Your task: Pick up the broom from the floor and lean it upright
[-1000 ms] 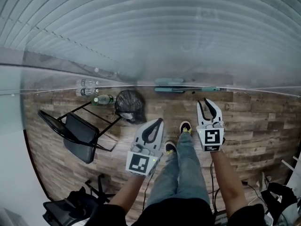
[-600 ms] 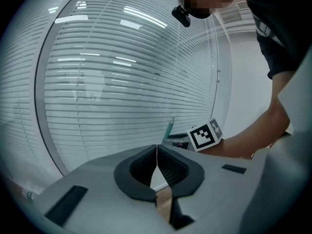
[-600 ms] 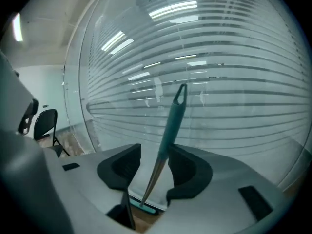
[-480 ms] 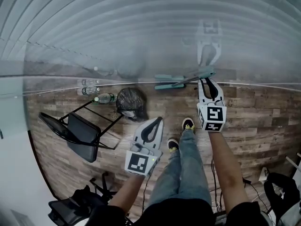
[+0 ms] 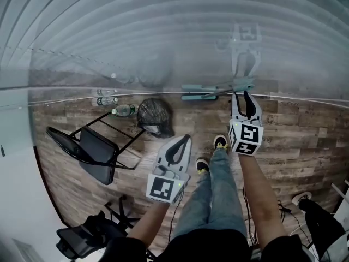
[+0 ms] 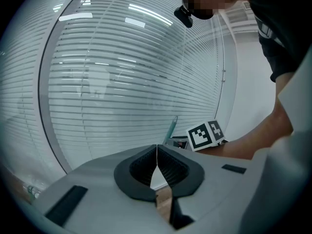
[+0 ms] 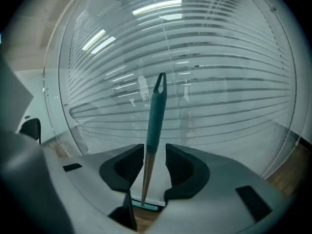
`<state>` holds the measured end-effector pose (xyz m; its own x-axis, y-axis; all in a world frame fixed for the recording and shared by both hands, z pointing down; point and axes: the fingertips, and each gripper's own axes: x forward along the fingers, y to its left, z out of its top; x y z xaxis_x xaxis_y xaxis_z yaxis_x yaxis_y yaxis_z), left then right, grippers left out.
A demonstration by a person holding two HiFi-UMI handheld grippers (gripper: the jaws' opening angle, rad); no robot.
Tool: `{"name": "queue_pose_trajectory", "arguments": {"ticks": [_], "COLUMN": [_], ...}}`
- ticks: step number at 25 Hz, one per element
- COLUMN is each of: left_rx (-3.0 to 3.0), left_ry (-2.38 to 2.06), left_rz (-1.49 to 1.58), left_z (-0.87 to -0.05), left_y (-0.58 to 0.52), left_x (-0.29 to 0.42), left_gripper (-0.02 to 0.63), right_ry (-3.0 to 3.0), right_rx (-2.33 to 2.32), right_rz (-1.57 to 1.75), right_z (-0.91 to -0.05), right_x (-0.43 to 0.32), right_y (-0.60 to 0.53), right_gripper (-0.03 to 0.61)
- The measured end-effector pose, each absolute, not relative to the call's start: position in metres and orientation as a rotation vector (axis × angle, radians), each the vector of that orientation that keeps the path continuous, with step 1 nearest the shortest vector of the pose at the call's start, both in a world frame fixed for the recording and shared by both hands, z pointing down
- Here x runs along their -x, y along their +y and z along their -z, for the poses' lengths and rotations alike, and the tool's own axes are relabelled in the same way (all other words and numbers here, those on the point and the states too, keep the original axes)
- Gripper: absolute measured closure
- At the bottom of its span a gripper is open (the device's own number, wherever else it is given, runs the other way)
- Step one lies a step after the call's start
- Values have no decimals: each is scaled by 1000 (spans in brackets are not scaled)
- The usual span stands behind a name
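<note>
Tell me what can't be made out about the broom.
- Right gripper view: the broom head is mostly hidden behind the right gripper, whose jaws have just been opening, the handle between them.
- Same view: reflections hide whether its tip touches the glass.
- Head view: labels on the bottles are too small.
- Left gripper view: only a sliver of handle shows beside the marker cube.

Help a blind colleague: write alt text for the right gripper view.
A teal broom handle stands upright between the right gripper's jaws, which have just been opening and do not clamp it. Behind it is a glass wall with horizontal blinds.
</note>
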<state>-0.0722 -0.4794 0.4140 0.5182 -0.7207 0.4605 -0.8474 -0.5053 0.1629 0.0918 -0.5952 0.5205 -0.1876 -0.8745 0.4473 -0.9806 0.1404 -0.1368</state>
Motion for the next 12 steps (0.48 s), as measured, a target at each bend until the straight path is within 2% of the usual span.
{"name": "queue_pose_trajectory", "arguments": {"ticks": [12], "left_rx": [-2357], "left_ry": [-1341], "left_rz": [-477], "left_z": [-415], "left_y": [-482], "left_x": [97], "left_gripper": [592], "right_ry": [-2152], "right_rx": [-1756], "right_rz": [-587], "right_z": [-529], "right_x": [-73], "right_y": [-608], "right_gripper": [432]}}
